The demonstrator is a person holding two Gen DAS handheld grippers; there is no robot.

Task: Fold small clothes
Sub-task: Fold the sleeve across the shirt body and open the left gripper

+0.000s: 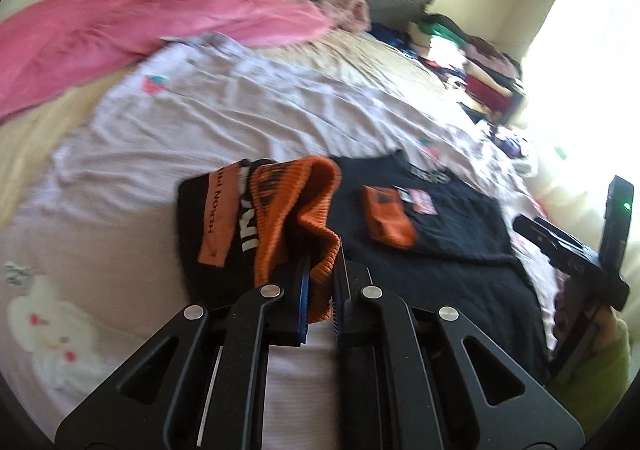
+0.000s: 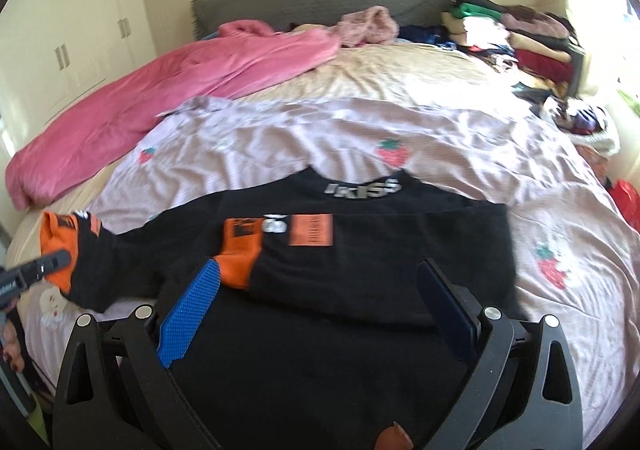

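Left claw [image 1: 320, 286] is clamped tight on the orange cuff [image 1: 308, 210] of the black sweater [image 2: 360, 250], lifting that sleeve off the bed [image 2: 400, 78]! The sweater lies spread on the strawberry-print sheet [image 2: 280, 142], its other sleeve folded across the chest. Right claw [image 2: 320, 298] hangs over the sweater's body, jaws spread wide, gripping nothing. Pink blanket [image 2: 160, 90] bunched near the headboard.

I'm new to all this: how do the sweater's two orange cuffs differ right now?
The left cuff is pinched in the shut left claw and lifted, bunched; the right cuff lies flat, folded across the black sweater, with nothing gripping it, as the right claw is open. Both are orange ribbed knit.
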